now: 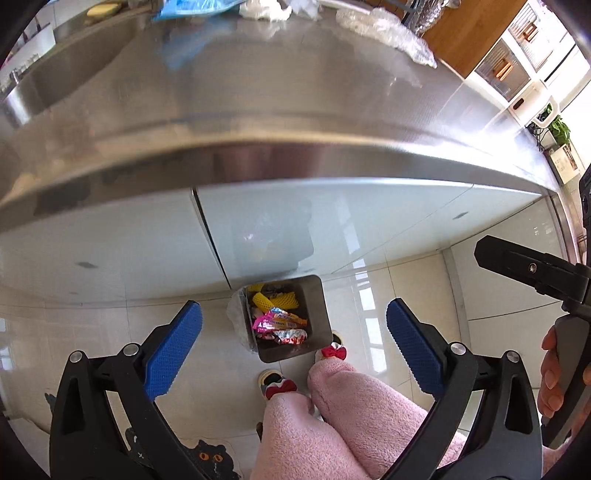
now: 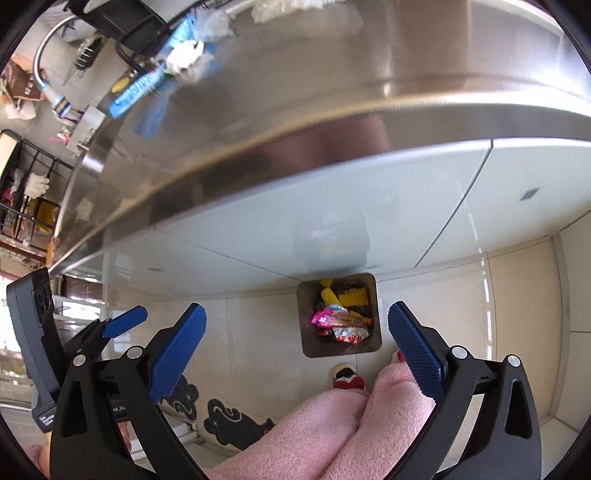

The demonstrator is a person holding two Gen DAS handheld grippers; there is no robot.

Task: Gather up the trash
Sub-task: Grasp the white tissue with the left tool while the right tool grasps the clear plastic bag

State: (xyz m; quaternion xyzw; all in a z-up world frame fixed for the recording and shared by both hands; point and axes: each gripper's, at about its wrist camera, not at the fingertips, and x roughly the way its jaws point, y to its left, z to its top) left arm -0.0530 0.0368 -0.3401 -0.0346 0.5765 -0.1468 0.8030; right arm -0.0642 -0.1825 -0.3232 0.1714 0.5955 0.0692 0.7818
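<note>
A square metal trash bin stands on the tiled floor below the counter, holding candy wrappers and yellow foam netting. My left gripper hangs high above the bin, open, nothing between its blue pads. My right gripper is also open and empty, above the floor just left of the bin. On the steel counter lie a blue packet, crumpled white paper and clear plastic wrap.
A sink is sunk into the counter at the left, with a faucet beside it. A person's pink-trousered legs and bowed slippers stand by the bin. A cat-pattern mat lies on the floor.
</note>
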